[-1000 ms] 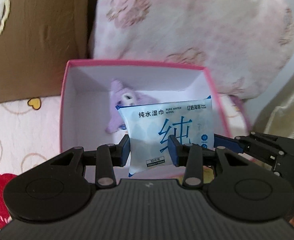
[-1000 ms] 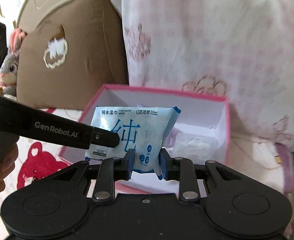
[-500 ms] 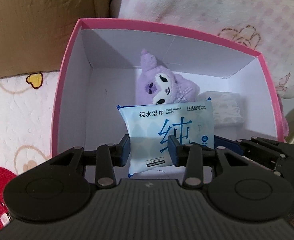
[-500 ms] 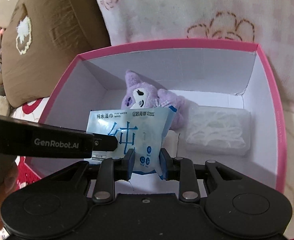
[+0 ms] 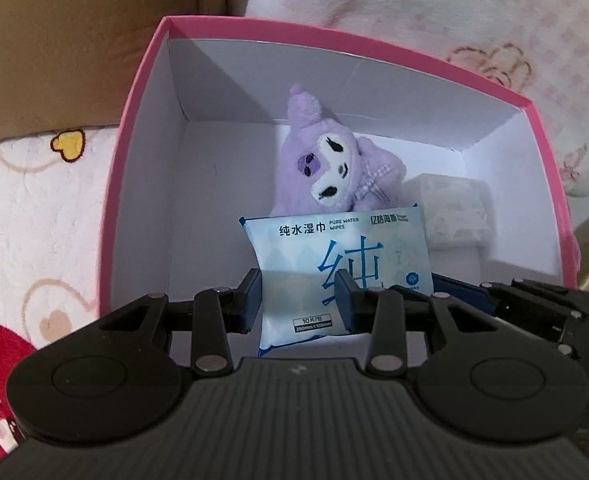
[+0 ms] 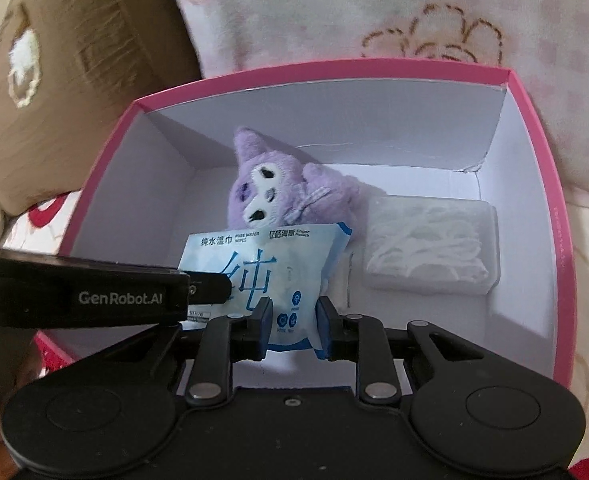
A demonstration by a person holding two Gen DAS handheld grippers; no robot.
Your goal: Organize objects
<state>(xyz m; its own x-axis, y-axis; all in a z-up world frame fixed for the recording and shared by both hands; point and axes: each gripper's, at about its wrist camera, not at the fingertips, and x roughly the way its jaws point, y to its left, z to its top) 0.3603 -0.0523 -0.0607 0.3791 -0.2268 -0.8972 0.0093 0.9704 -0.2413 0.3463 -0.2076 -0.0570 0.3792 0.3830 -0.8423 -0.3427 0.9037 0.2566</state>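
Note:
Both grippers hold one blue-and-white pack of wet wipes (image 5: 334,264) inside a pink box (image 5: 142,92) with white walls. My left gripper (image 5: 299,300) is shut on the pack's left part, and my right gripper (image 6: 293,326) pinches its lower right corner. In the right wrist view the pack (image 6: 262,264) stands upright, low over the box (image 6: 534,120) floor, with the left gripper's arm (image 6: 94,292) reaching in from the left. A purple plush toy (image 5: 326,160) lies behind the pack. To the right of the plush (image 6: 270,188) sits a clear packet of white cotton items (image 6: 430,240).
The box rests on a pink-and-white patterned blanket (image 5: 34,220). A brown cushion (image 6: 74,80) leans at the back left and a pale floral pillow (image 5: 414,12) behind the box. The box floor left of the plush is bare.
Both grippers have come down with the wipes pack from above the box rim into the box. The plush and cotton packet have come into full view.

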